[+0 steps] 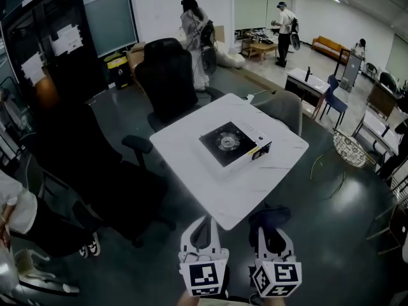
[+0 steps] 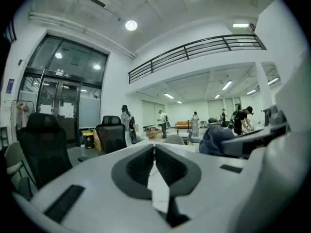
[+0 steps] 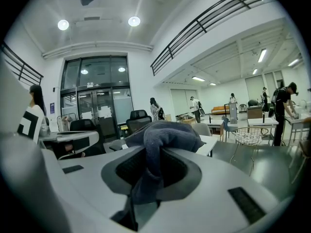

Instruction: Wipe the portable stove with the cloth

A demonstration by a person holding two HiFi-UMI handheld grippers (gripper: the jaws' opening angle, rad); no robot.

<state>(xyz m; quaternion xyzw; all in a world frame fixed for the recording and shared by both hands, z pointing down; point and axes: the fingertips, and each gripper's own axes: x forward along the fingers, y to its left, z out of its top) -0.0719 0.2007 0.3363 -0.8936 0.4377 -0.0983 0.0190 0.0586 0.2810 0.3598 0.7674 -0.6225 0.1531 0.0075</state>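
Stoves: we count one portable stove (image 1: pixel 233 144) on the table (image 1: pixel 191 164).
Cloths: one cloth (image 3: pixel 167 132), clamped in our right gripper (image 3: pixel 154 152) jaws.
Left gripper (image 2: pixel 154 149): jaws together, empty.

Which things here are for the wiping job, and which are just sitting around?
For the job: portable stove, cloth held in the right gripper.
Just around: black office chair, grey chair, wire chair.
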